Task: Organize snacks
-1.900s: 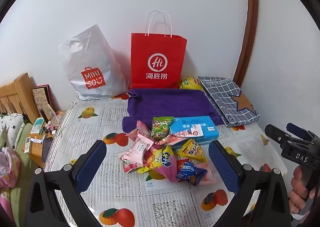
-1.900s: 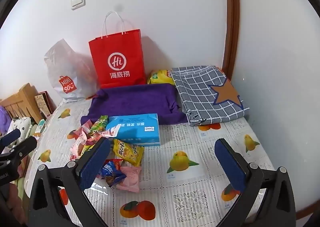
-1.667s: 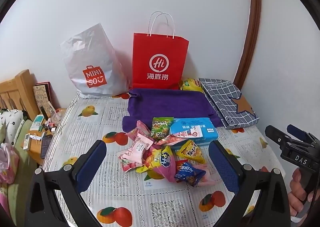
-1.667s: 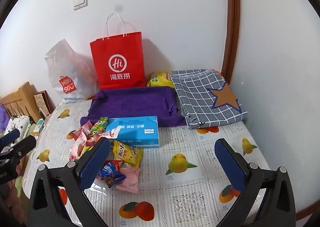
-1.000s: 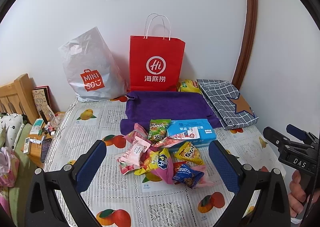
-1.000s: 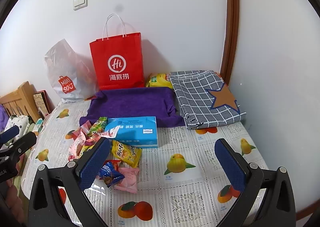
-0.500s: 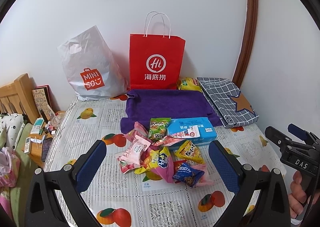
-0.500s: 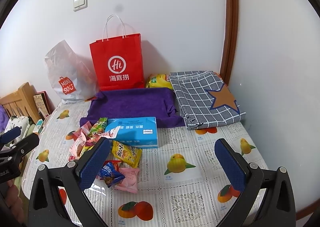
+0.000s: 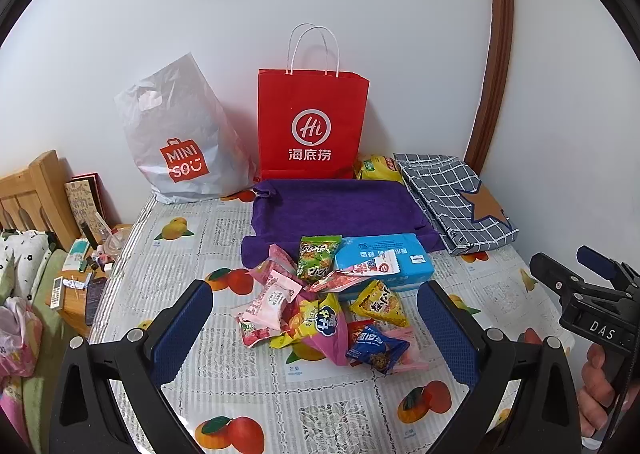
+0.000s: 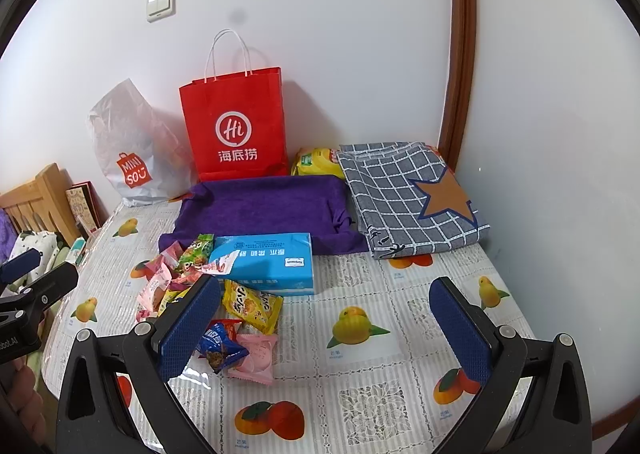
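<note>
Hovering over the bench (image 9: 168, 366) with its fruit-printed cloth, both tongs are gaping wide and holding nothing: the left tongs (image 9: 316, 334) are framing the snack pile (image 9: 324, 310), while the right tongs (image 10: 324, 328) are pointing more at bare cloth, with only their left pad overlapping the heap's edge. As far as I can judge, the sorting is not yet starting; every packet is lying loose in one jumble near the middle of the bench, just in front of the blue tissue box (image 9: 384, 260), with a green packet (image 9: 318, 258) leaning against the purple towel (image 9: 340, 206) behind and a small blue packet (image 9: 376, 346) sitting at the near edge on a pink one. So everything is left to do, and where the snacks are meant to go is not something I can tell, though a red paper bag (image 9: 312, 126) and a white plastic bag (image 9: 180, 134) are standing against the wall. The left view is showing the whole pile spread out, plus the side table with clutter at the far left; the right view is hiding part of the heap behind its pad, but is giving a fuller look at the checked grey cloth (image 10: 408, 194) and the yellow packet (image 10: 316, 162) tucked behind the towel.
</note>
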A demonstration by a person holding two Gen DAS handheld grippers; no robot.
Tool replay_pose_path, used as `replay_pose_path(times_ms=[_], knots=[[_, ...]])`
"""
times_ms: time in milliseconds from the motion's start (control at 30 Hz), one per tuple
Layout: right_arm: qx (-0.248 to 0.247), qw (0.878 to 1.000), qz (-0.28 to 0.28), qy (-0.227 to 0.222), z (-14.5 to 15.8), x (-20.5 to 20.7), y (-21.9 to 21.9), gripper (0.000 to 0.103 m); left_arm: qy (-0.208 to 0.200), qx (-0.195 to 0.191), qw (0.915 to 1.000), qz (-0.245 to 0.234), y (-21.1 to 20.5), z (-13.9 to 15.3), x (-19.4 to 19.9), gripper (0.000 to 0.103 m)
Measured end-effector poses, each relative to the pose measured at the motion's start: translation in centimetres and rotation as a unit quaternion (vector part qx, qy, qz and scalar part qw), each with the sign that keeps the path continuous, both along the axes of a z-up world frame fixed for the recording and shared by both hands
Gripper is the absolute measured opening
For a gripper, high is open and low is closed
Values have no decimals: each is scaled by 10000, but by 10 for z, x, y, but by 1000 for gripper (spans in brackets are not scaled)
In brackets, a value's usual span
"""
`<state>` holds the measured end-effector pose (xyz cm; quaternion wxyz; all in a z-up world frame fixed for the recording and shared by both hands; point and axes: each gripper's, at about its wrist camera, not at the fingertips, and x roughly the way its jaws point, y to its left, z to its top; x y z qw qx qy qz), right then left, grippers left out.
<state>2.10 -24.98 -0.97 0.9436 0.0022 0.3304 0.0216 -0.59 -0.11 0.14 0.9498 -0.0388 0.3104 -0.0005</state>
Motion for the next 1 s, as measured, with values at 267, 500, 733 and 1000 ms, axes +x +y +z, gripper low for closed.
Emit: replay_pose_path(times_ms=[267,500,733,1000], knots=[[1,10000,5,-6,1,-1,2,103,-5,23,10000,-27,0,1,-1,102],[-15,10000,18,-21,2,-2,5,103,2,28,10000,-21,-2,2,0,102],[-3,10000,12,-23,3,-3,5,103,0,33,10000,-22,-3,2,0,102],[9,10000,9,-30,2,-3,5,103,11,66,9999,-104,-5,6,-3,102]])
